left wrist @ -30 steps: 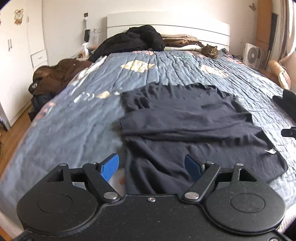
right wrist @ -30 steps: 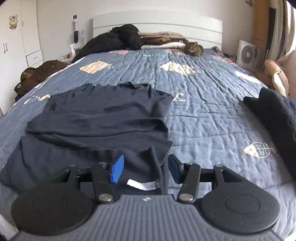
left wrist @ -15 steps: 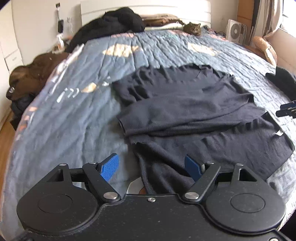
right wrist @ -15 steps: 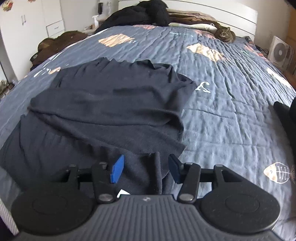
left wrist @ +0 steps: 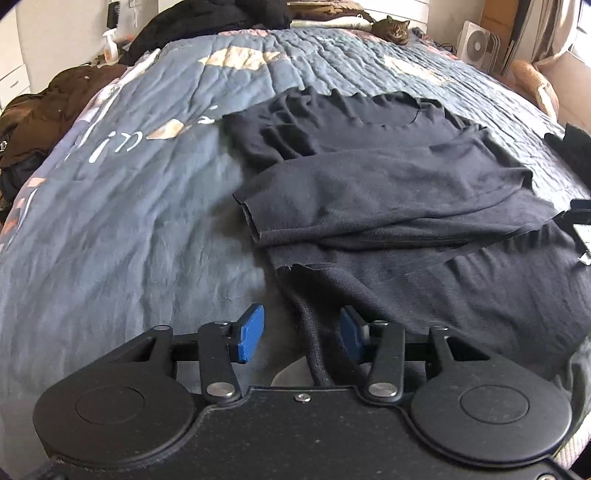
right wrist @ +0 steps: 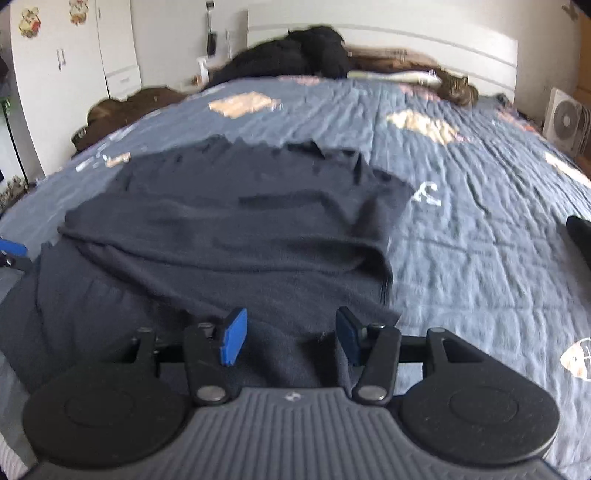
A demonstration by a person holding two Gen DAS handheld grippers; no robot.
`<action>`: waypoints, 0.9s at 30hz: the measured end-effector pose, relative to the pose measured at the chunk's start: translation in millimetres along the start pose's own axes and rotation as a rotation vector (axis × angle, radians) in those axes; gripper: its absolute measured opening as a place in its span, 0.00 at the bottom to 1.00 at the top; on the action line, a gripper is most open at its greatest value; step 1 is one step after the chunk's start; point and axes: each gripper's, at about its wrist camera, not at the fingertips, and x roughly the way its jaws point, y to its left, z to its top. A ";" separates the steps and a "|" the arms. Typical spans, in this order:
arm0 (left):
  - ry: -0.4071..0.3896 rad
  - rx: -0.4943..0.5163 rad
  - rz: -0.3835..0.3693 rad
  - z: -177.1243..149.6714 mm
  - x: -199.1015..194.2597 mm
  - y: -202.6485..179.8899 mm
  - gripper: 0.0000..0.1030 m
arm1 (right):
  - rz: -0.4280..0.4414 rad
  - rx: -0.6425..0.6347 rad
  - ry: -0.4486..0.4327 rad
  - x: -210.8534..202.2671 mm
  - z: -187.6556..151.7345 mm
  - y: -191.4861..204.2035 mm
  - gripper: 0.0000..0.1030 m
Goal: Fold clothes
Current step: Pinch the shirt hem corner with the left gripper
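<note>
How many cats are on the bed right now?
1. The cat lies at the far end of the bed by the headboard; piled clothes there could hide another.

The whole right wrist view is smeared by motion blur. The dark navy knit garment (left wrist: 406, 206) runs off the left wrist view's right edge, its near hem hidden behind the black gripper body. The tabby cat (right wrist: 456, 88) is an indistinct blur.

Both wrist cameras sit low at the bed's foot, close over the dark garment (left wrist: 388, 192), facing the headboard (right wrist: 406, 40); both share the garment, quilt (left wrist: 129, 221) and cat (left wrist: 393, 27).
</note>
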 end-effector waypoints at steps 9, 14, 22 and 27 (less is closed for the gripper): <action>-0.002 0.029 0.032 2.0 16.0 -7.7 0.16 | 0.043 0.019 -0.009 2.7 -3.0 -5.3 0.51; -0.042 0.053 0.037 -0.6 10.5 -13.4 0.04 | 0.034 0.018 0.013 8.9 -6.3 -8.3 0.51; -0.118 0.116 -0.054 -13.6 -25.1 -23.9 0.04 | 0.067 0.026 0.055 15.2 -11.0 -14.0 0.51; -0.098 0.134 -0.048 -22.3 -22.8 -24.9 0.04 | 0.094 -0.005 0.078 13.7 -13.0 -16.8 0.51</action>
